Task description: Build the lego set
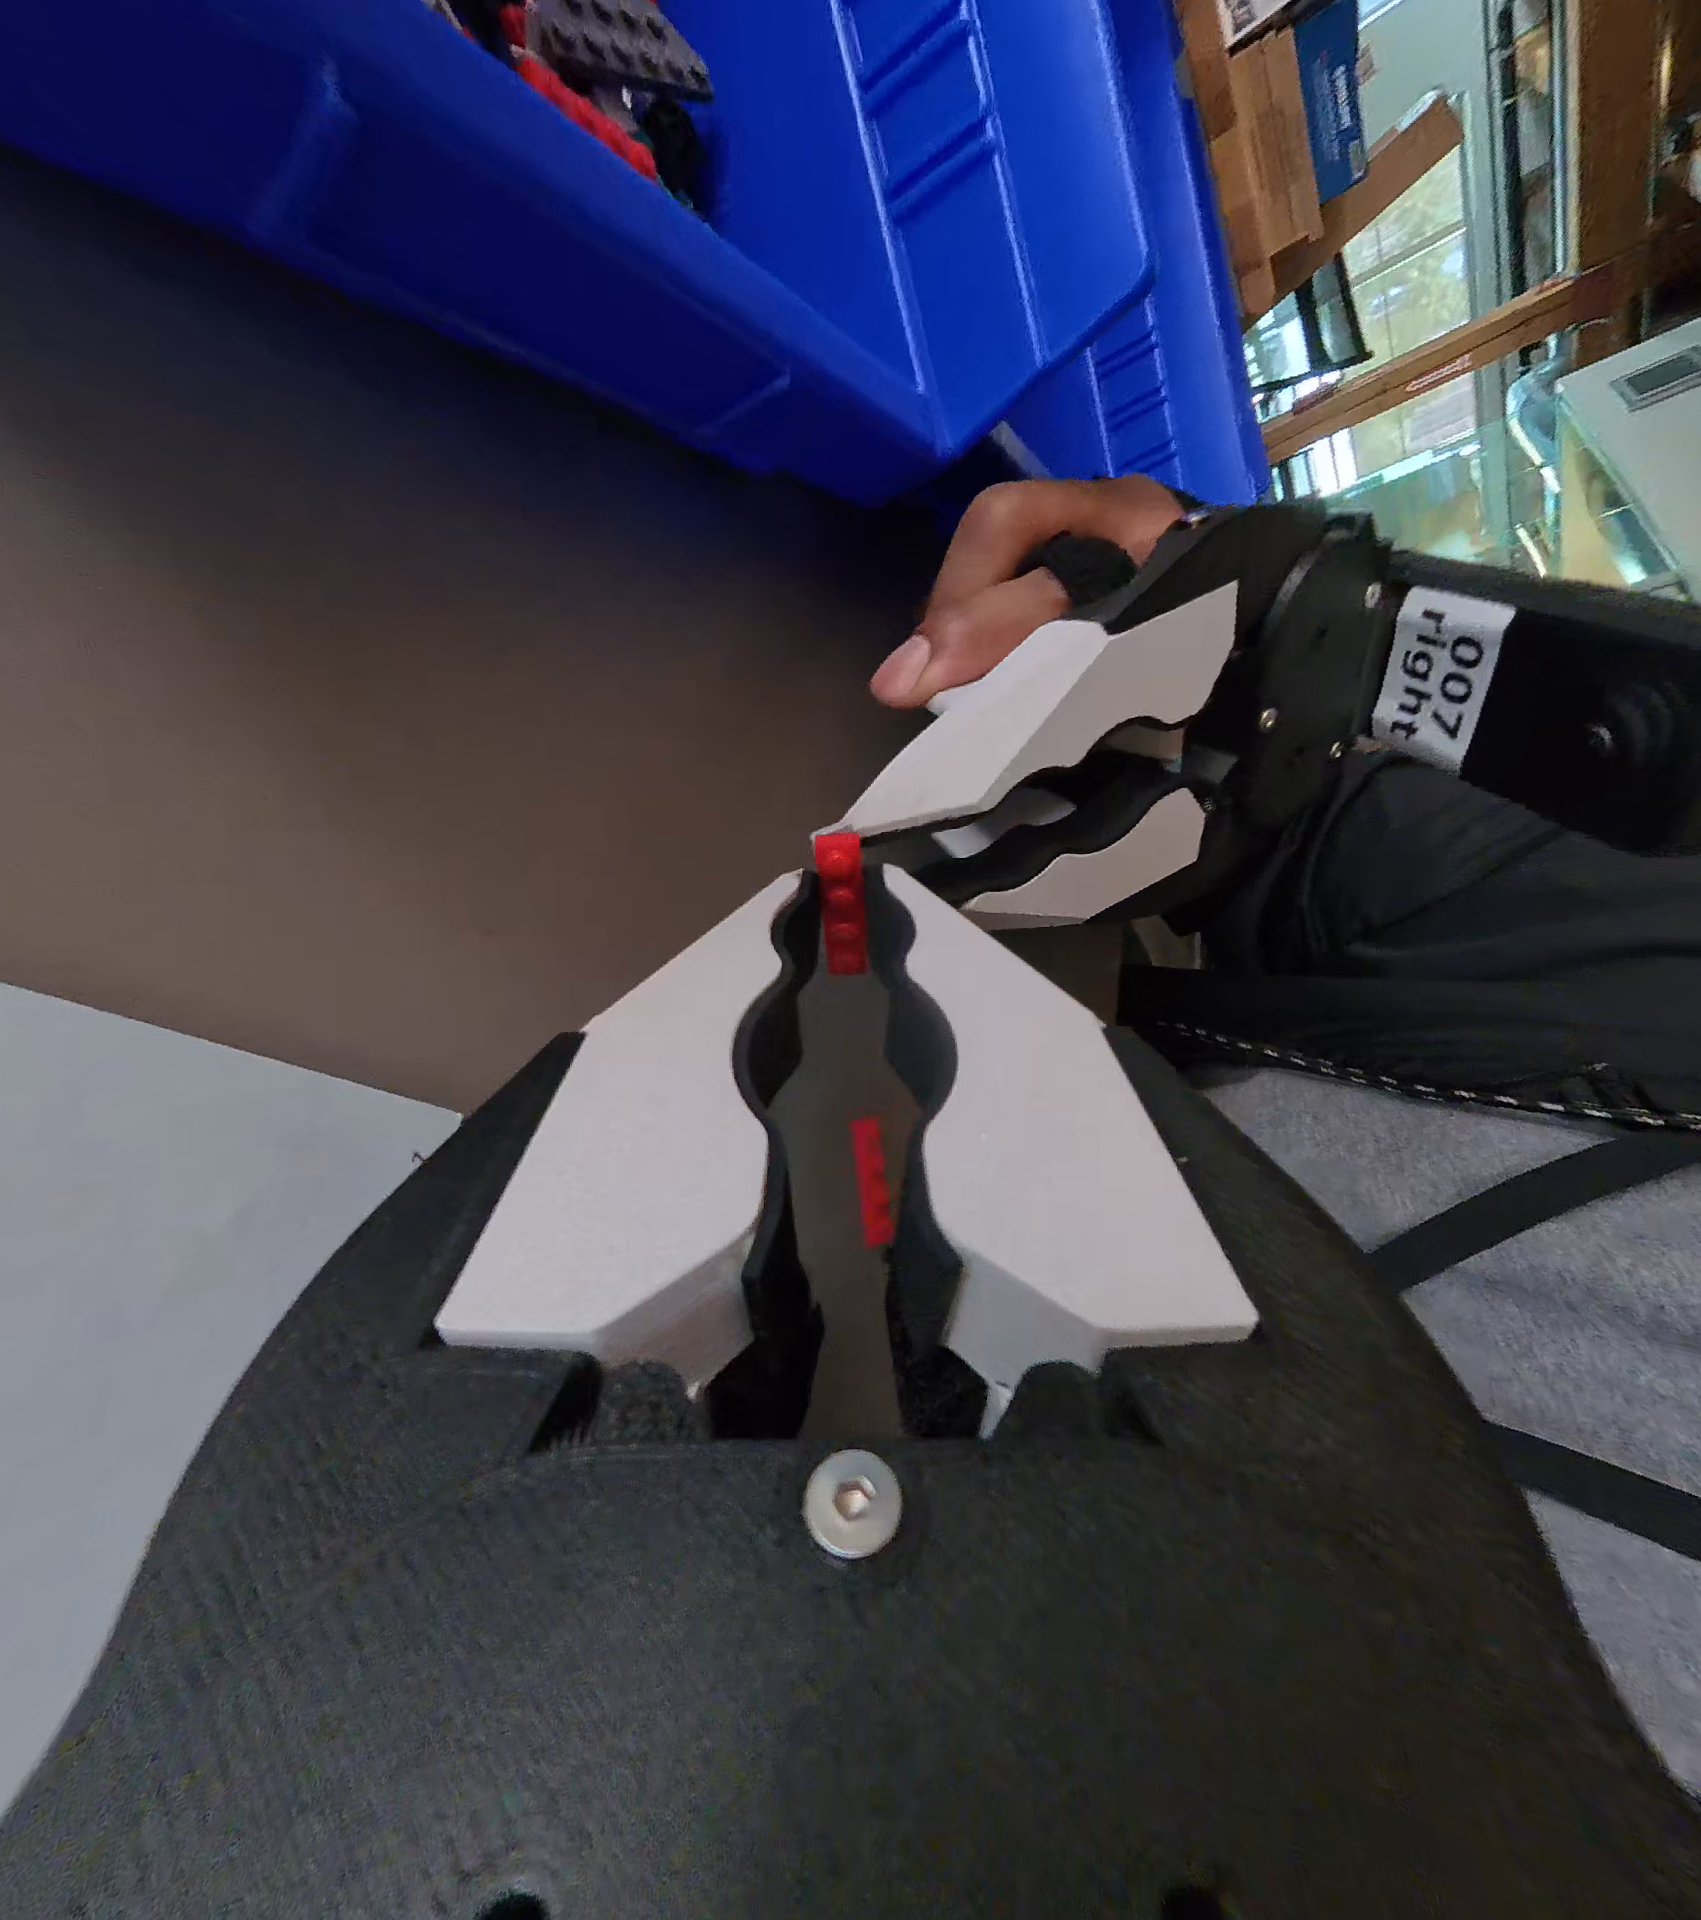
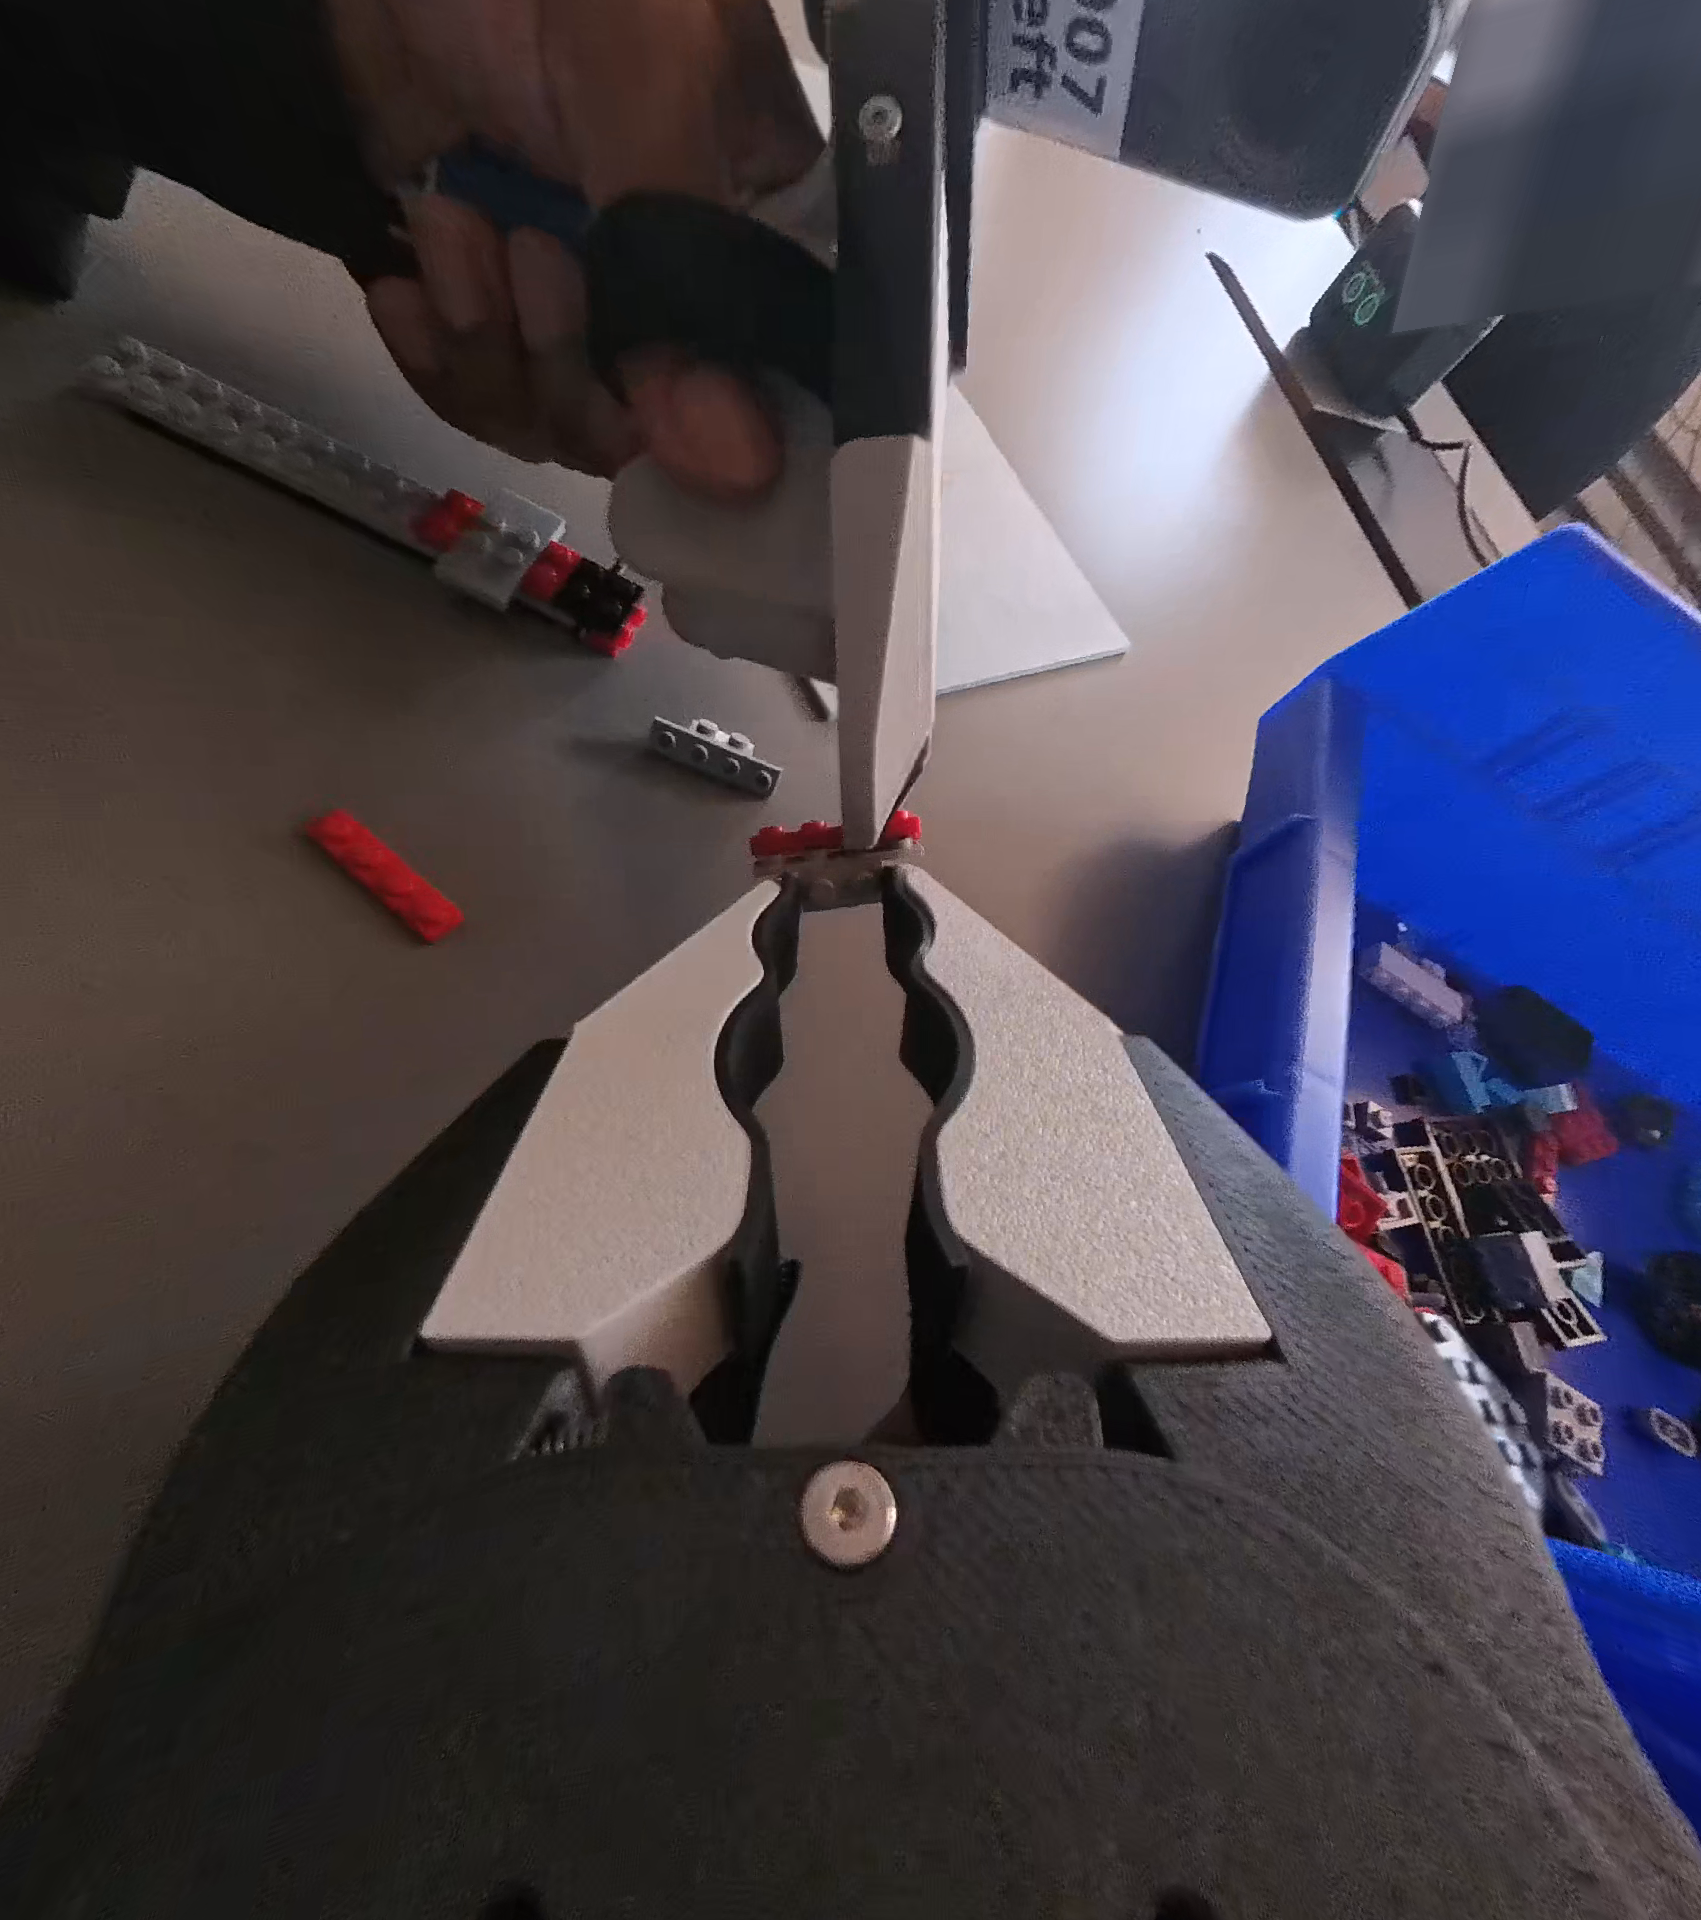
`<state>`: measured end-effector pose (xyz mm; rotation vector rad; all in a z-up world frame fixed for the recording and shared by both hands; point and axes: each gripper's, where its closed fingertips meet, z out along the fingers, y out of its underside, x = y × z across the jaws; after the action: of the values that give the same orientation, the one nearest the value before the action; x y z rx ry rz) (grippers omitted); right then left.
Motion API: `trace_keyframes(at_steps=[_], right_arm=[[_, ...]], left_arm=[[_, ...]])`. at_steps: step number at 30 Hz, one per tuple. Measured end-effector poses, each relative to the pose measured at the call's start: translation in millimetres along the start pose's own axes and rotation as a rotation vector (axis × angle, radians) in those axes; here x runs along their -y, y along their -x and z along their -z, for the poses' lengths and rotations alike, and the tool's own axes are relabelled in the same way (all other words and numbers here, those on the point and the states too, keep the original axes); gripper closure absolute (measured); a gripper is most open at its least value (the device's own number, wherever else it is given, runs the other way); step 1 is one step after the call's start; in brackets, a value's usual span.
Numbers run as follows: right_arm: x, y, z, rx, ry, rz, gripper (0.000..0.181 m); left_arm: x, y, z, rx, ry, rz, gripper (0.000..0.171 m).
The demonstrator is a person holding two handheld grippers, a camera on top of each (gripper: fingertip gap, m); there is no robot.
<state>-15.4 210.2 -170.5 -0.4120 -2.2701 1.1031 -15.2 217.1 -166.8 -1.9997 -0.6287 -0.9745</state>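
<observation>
**Lego pieces meet between two grippers above the table**

Lego action in the left wrist view first: the left gripper has its fingers pinched nearly together on a narrow red plate, studs facing the camera, the plate standing out past the fingertips. From the right comes the right gripper, a hand wrapped round it, its white fingers closed to a thin gap, tips touching the far end of that red plate. Up at the far left sits a blue bin, dark and red pieces showing over its rim. Below is the dark table.

Over to the right wrist view: the right gripper is narrowly parted, clamped on a small grey plate held flat across its tips. The red plate lies right on top of the grey one, and the left gripper comes down from above, seen edge-on, gripping it. Both pieces sit off the table, between the tools. Far left on the table rests a long grey assembly with red and black bricks at its near end. Nearer, a small grey brick and a loose red plate lie apart. At right, the blue bin holds a jumble of pieces.
</observation>
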Motion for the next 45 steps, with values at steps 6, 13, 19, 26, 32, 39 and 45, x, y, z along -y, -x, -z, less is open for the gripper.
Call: trace_keyframes(at_steps=[6,13,19,26,32,39,45], right_arm=[[4,-4,0,-0.064,-0.017,0.071,0.161],[9,-6,2,-0.084,-0.048,0.077,0.162],[14,-12,5,-0.112,-0.079,0.055,0.161],[22,-21,8,-0.133,-0.131,-0.057,0.155],[32,-32,15,-0.17,-0.2,-0.211,0.148],[49,-44,18,-0.281,-0.316,-0.419,0.15],[57,-50,21,-0.377,-0.345,-0.419,0.162]], left_arm=[[4,-2,2,-0.032,-0.027,0.018,0.165],[6,-7,0,-0.075,-0.042,0.033,0.165],[13,-11,3,-0.079,-0.077,-0.025,0.165],[27,-16,11,-0.056,-0.152,-0.096,0.165],[53,-26,27,-0.145,-0.348,-0.037,0.165],[73,-38,37,-0.218,-0.568,0.028,0.164],[74,-47,33,-0.241,-0.614,0.032,0.165]])
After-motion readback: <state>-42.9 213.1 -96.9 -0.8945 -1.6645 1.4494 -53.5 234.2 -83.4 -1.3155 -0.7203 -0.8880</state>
